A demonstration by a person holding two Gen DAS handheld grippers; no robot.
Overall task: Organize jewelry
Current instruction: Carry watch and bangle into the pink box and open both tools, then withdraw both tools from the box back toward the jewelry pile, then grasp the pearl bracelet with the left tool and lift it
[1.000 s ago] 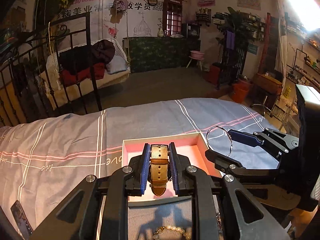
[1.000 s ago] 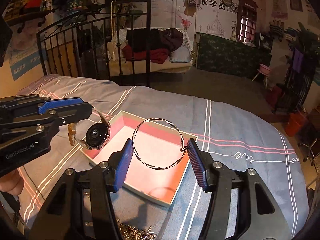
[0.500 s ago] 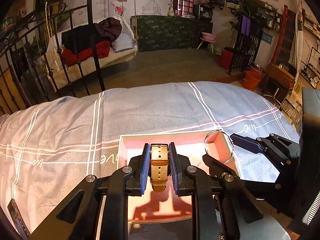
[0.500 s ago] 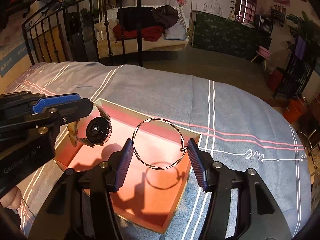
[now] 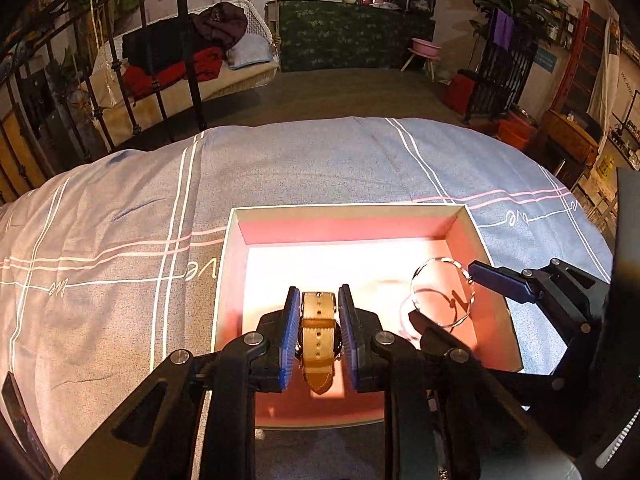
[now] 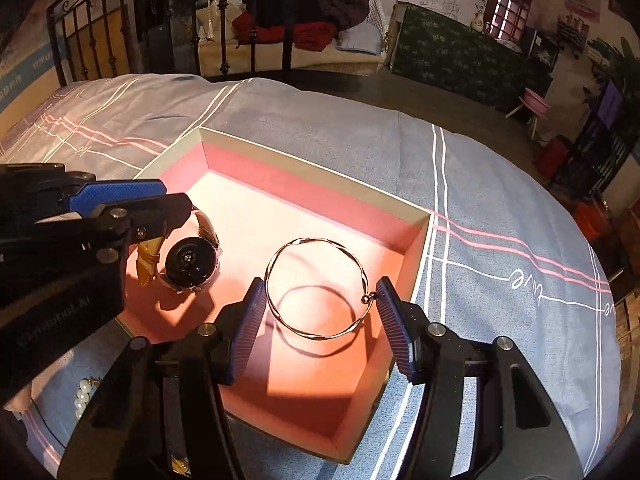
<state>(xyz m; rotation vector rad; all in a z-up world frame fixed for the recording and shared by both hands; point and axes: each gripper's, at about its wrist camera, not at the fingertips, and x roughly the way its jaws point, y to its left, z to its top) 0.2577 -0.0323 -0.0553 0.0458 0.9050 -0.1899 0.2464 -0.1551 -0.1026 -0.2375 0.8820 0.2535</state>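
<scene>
An open box with a pink inside (image 5: 352,226) (image 6: 304,192) lies on the bed. My left gripper (image 5: 319,336) is shut on a watch with a tan strap (image 5: 318,332) and holds it just above the box floor; the watch's dark round back (image 6: 191,261) shows in the right wrist view. My right gripper (image 6: 321,322) is shut on a thin silver bangle (image 6: 320,288) and holds it low over the box's right half. The bangle (image 5: 442,292) also shows in the left wrist view.
The bed has a grey-blue cover with white and pink stripes (image 5: 280,160). A pearl bracelet (image 6: 82,394) lies on the cover in front of the box. A black iron bed frame (image 5: 168,52) stands at the far left edge.
Both grippers have moved forward and down over the box with the watch and the bangle. The box now fills more of both views.
</scene>
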